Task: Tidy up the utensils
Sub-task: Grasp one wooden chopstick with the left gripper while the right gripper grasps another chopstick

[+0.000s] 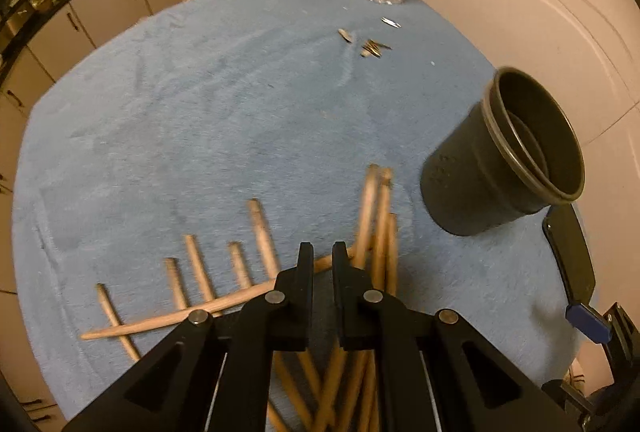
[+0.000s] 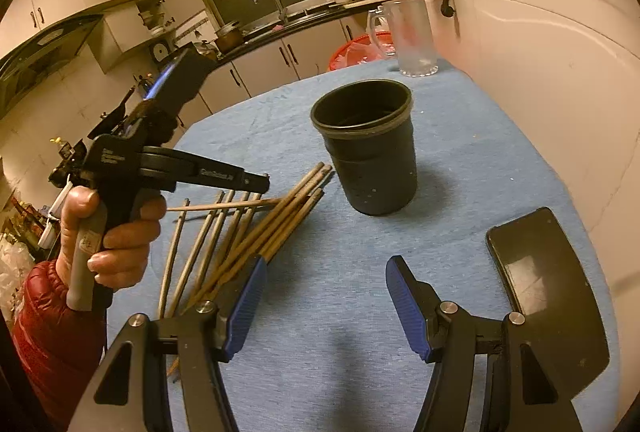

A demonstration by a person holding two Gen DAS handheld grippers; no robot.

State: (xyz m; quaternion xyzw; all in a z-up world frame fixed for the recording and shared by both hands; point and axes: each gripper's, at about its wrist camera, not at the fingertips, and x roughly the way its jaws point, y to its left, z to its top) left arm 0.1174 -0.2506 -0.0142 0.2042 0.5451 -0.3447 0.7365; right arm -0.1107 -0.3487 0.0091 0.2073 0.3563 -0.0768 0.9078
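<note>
Our left tongs (image 1: 323, 252) are clenched on one wooden chopstick (image 2: 224, 207), lifted across the other chopsticks (image 2: 240, 244) spread over the blue-covered desk (image 2: 460, 152). Our right tongs (image 2: 326, 268) stand released and empty, near the dark cup (image 2: 368, 152).

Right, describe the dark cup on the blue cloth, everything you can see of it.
The dark cup is a round, matte grey-black tumbler, plastic by its look, with a stepped band under its rim. It stands upright and looks empty on the blue cloth, just right of the chopsticks, whose tips lie close to its base. No gripper touches it.
</note>
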